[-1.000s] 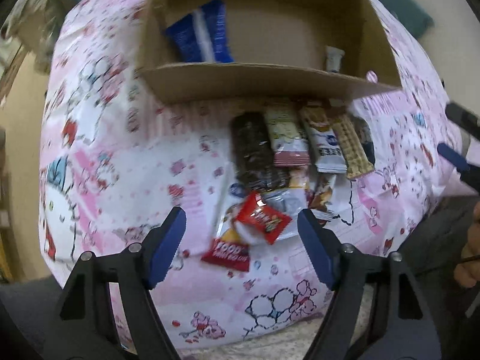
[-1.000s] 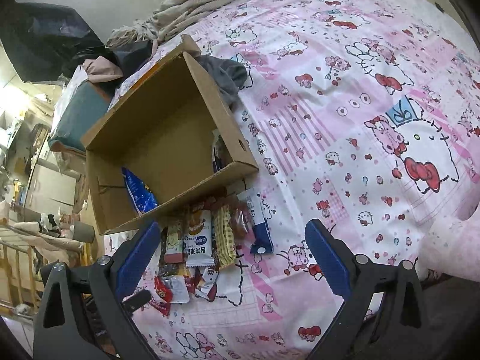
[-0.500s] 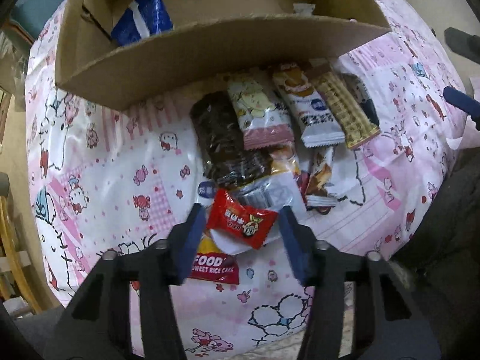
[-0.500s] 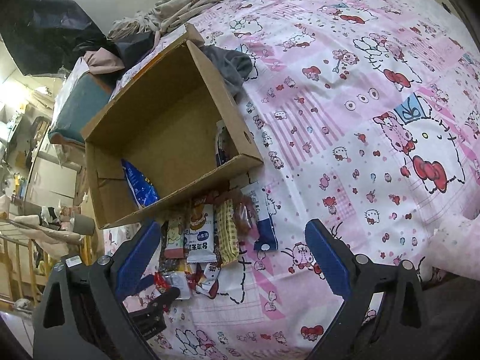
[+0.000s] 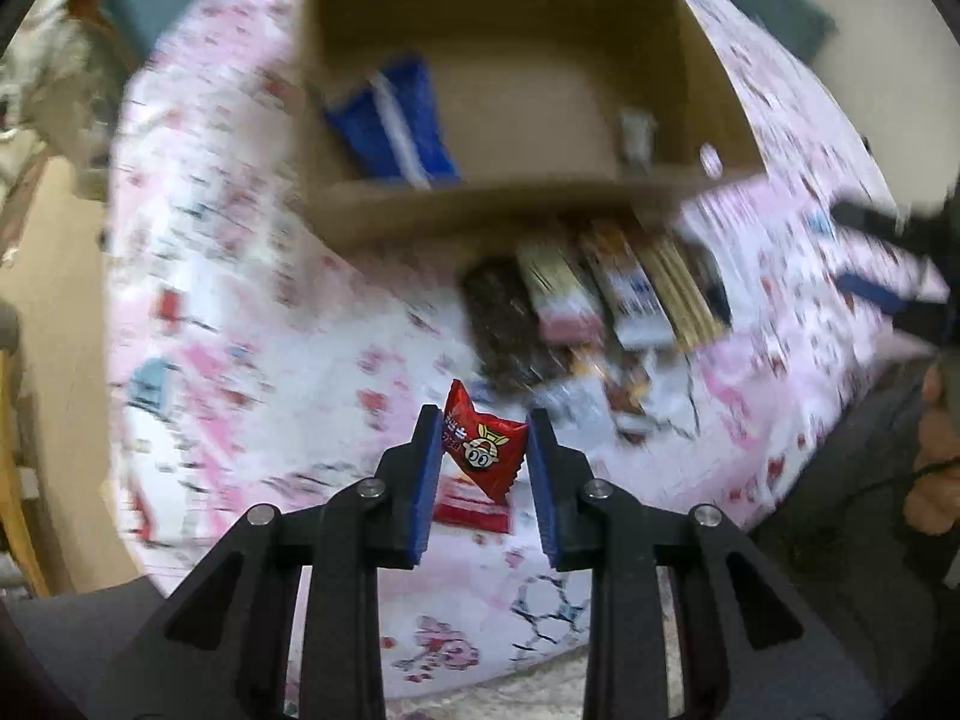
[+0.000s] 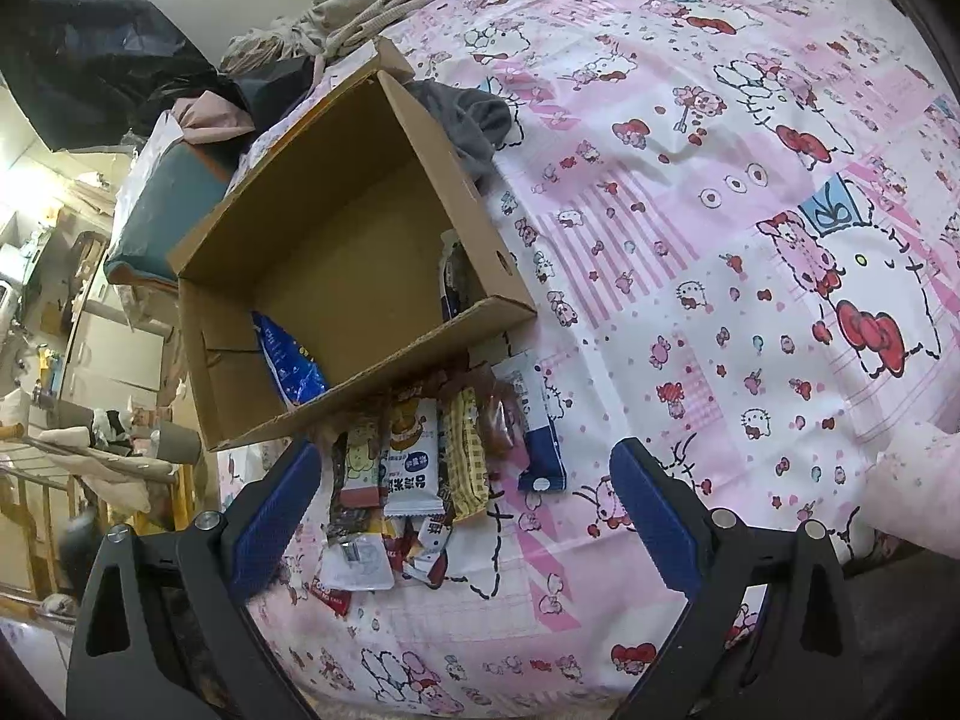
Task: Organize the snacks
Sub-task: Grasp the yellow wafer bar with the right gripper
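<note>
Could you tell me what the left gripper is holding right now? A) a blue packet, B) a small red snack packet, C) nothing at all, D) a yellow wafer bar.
B: in the left wrist view the left gripper has its jaws closed on the small red snack packet, lifted clear of the pile.

Pink cartoon-print bedsheet [image 6: 690, 192], cluttered room

Glossy red plastic wrapper [image 5: 483, 447] catches light between matt blue pads [image 5: 427, 468]. Plain brown cardboard box [image 6: 336, 252], dull and fibrous. Printed pink cloth bedsheet [image 6: 720, 210], soft, lightly creased. Shiny foil snack packets [image 6: 414, 456] at lower centre.
</note>
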A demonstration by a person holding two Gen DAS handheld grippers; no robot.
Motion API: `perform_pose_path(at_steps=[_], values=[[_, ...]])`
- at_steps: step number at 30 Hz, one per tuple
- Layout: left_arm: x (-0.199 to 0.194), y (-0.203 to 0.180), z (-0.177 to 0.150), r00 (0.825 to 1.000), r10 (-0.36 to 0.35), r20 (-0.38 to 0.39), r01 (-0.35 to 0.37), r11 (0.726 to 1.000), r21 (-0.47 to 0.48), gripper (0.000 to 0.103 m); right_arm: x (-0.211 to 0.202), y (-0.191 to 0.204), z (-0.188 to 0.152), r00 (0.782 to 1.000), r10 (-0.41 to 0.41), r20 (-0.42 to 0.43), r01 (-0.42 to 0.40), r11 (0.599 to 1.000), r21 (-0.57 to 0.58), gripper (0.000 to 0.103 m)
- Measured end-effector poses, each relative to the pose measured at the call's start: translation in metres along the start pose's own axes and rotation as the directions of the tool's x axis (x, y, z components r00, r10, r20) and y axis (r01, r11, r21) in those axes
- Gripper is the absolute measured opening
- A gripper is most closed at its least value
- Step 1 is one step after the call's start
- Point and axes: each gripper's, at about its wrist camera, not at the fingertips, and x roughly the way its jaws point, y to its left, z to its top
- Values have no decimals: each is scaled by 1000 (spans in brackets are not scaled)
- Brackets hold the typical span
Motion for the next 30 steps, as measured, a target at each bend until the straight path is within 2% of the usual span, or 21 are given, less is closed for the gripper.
perform_pose_path(at_steps=[2,3,4,6,9,17,19,20,22,24,30], values=[[-10,15,1,1000,0,22,1,998,-60,24,4,-3,1,1000,-7,-23,7,1000,7,95],[-10,21,3,1000,-4,29,7,996,-89,24,8,-5,1,999,8,-43,-8,1000,18,83],[-13,29,2,999,-4,36,8,994,-113,24,15,-7,2,996,34,-81,-31,999,38,78],[-10,35,3,999,-13,41,20,987,-158,24,28,-8,3,989,51,-137,-44,997,56,56],[-3,36,4,999,-23,32,29,980,-196,24,54,-4,4,973,37,-227,-26,998,49,40],[-1,32,5,998,-33,45,42,978,-204,24,100,15,-7,946,-70,-316,61,997,-37,36],[-2,29,6,998,-38,47,46,980,-194,24,107,19,-11,940,-97,-326,80,995,-66,28],[-2,28,6,998,-42,47,51,980,-192,24,109,19,-12,938,-104,-329,83,994,-75,21],[-3,27,6,998,-44,51,53,981,-188,24,109,19,-14,936,-127,-329,102,991,-92,17],[-4,26,6,998,-44,54,53,982,-183,24,105,18,-15,939,-127,-320,100,990,-100,12],[-7,27,4,997,-41,65,53,981,-184,24,77,21,-28,947,-74,-313,44,994,-103,12]])
